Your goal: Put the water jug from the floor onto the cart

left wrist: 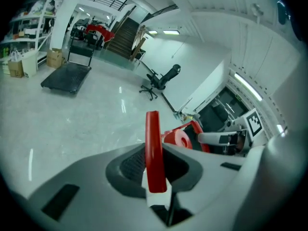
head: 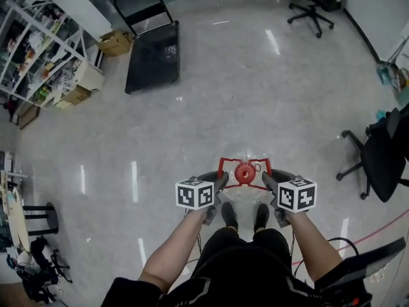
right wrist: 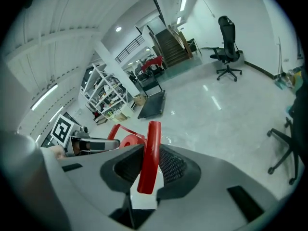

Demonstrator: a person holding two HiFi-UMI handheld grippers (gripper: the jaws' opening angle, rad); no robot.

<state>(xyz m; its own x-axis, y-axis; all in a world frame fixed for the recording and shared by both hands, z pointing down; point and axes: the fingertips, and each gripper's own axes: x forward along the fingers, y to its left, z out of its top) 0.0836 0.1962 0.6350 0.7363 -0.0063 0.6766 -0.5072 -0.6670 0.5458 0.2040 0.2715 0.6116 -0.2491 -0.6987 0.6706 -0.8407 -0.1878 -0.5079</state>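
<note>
1. The water jug (head: 245, 200) hangs between my two grippers, just in front of my shoes (head: 229, 216), red cap (head: 245, 172) up. I cannot tell its contents.
2. My left gripper (head: 220, 183) is clamped on its red handle (left wrist: 153, 148).
3. My right gripper (head: 269, 181) clamps the handle's other side.
4. The cart (head: 153, 57) stands well apart, near the shelves (head: 38, 50).

The glossy pale grey floor (head: 211, 126) carried a black flat platform cart (head: 152, 56) with an upright handle, just beside a brown cardboard box (head: 115, 43) and near a white metal shelf rack (head: 38, 50). One black swivel office chair (head: 316, 2) stood at the far side, a second black chair (head: 377, 155) at the right edge, and a black round stool (head: 43, 217) at the left.
</note>
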